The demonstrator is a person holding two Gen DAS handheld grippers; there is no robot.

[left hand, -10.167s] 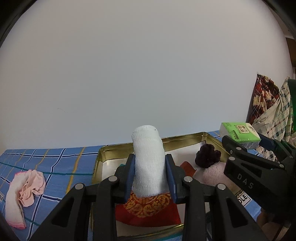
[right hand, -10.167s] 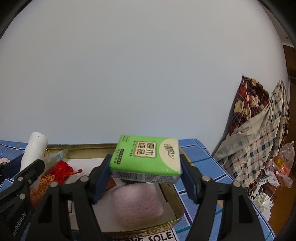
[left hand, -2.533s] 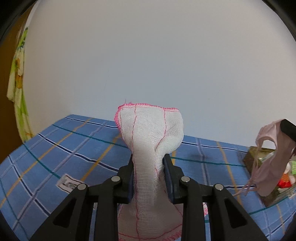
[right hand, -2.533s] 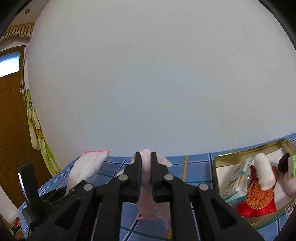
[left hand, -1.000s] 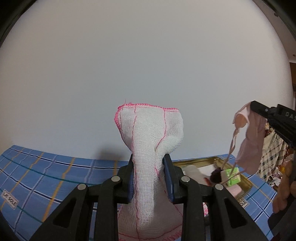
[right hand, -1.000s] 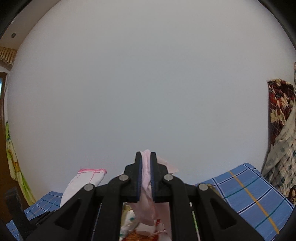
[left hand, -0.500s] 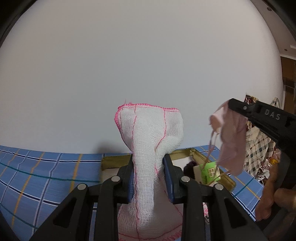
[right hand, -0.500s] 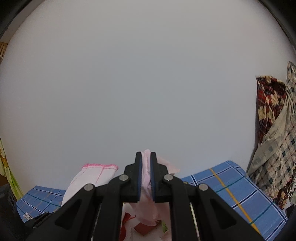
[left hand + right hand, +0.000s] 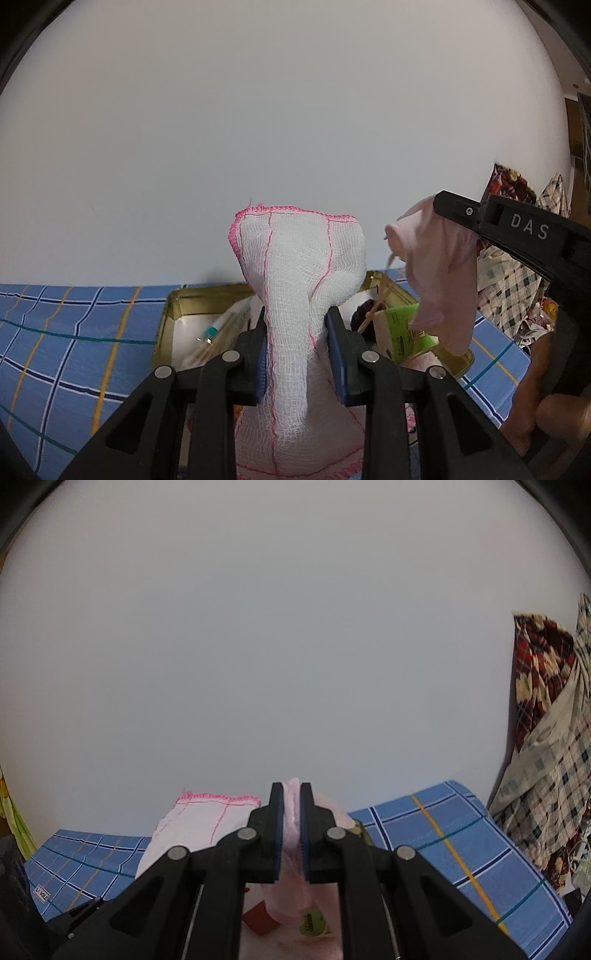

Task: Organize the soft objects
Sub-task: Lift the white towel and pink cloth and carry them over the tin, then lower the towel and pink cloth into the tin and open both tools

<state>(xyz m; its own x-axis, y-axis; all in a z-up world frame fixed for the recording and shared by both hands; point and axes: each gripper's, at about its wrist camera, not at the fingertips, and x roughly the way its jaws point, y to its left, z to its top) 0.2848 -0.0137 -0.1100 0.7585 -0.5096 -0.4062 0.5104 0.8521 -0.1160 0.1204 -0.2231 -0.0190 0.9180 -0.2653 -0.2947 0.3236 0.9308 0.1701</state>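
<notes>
Left wrist: gauze cloth [image 9: 301,295] clamped in left claw [image 9: 300,354].

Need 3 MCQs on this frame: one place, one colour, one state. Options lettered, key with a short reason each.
1. Where is the green tissue pack?
A. on the blue checked cloth
B. in the gold tin
C. in a claw

2. Edge stitching on the white gauze cloth?
A. pink
B. green
C. black

3. The right claw is:
A. open, empty
B. shut on the pale pink cloth
C. shut on the tin's rim

B: pack sits inside the tin's walls.
A: pink hem and seams.
B: pink fabric pinched between its pads.
</notes>
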